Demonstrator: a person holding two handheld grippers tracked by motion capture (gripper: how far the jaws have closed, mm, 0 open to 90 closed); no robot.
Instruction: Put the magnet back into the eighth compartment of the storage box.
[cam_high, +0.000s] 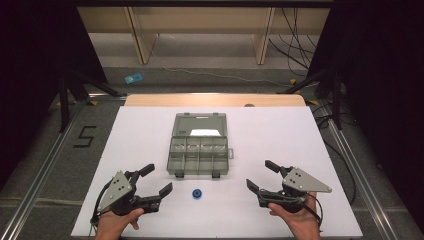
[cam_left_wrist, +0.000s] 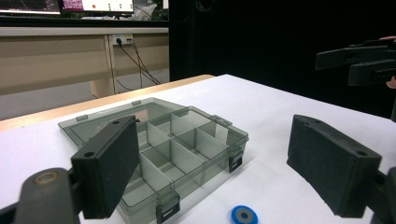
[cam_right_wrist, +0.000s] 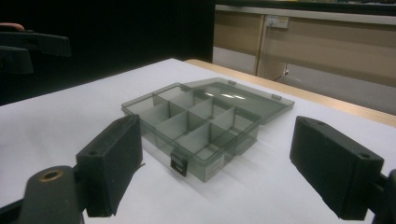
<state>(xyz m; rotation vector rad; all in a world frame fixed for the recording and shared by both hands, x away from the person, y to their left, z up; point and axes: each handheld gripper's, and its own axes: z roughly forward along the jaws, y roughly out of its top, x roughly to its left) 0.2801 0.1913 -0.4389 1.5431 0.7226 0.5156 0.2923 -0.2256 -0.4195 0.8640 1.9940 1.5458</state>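
While both tongs (cam_high: 156, 180) (cam_high: 256, 175) gape empty, grey translucent compartment box (cam_high: 198, 156) lies open, lid flat.

Left tool (cam_left_wrist: 215, 163) view: its near jaw covers the organizer box's (cam_left_wrist: 187, 149) front-left compartments, and the blue disc (cam_left_wrist: 244, 215) is clipped by the bottom edge. Right tool (cam_right_wrist: 215, 163) view: the other tool (cam_right_wrist: 28, 46) is cut off at the left edge. High view: compartment contents too small to tell, forearms cropped at bottom.
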